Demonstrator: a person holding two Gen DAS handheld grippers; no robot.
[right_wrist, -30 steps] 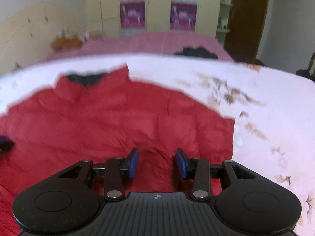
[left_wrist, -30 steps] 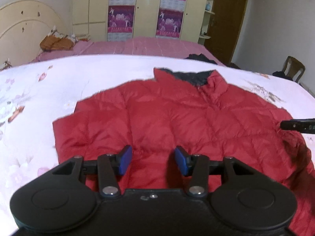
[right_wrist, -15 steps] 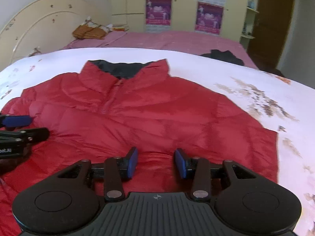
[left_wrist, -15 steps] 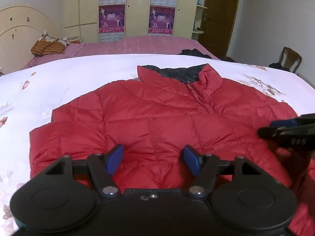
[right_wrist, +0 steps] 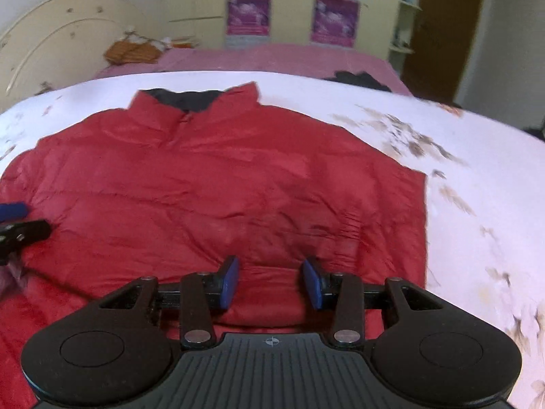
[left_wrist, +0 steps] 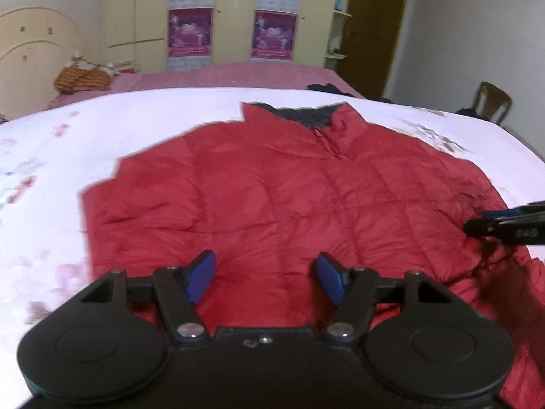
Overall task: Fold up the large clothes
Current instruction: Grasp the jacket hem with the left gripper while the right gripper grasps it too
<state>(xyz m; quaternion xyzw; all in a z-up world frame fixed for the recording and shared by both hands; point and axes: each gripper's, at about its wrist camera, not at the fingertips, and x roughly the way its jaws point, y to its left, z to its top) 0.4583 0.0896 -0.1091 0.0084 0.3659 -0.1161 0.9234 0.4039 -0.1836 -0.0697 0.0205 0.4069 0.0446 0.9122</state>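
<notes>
Red puffer jacket (left_wrist: pixel 279 187) lies spread flat, collar away, on a white floral bedspread (left_wrist: pixel 51 143); behind it are a pink bed (right_wrist: pixel 272 58), cream wardrobes with purple posters (left_wrist: pixel 190 30) and a brown door (left_wrist: pixel 371 27). Left gripper (left_wrist: pixel 265 277), just widened, and right gripper (right_wrist: pixel 269 281) hover spread, pinching nothing.

One red puffer jacket (left_wrist: pixel 279 197) lies on one white floral bedspread (left_wrist: pixel 44 156). Two hand-held grippers show: the left hand-held gripper (left_wrist: pixel 265 279) and the right hand-held gripper (right_wrist: pixel 269 283), each with two blue pads. Four purple posters (left_wrist: pixel 190 32) hang on the wardrobe, two on each of two doors. One wooden chair (left_wrist: pixel 490 100), one brown door (left_wrist: pixel 371 27) and one orange bundle (left_wrist: pixel 81 78) complete the count.
</notes>
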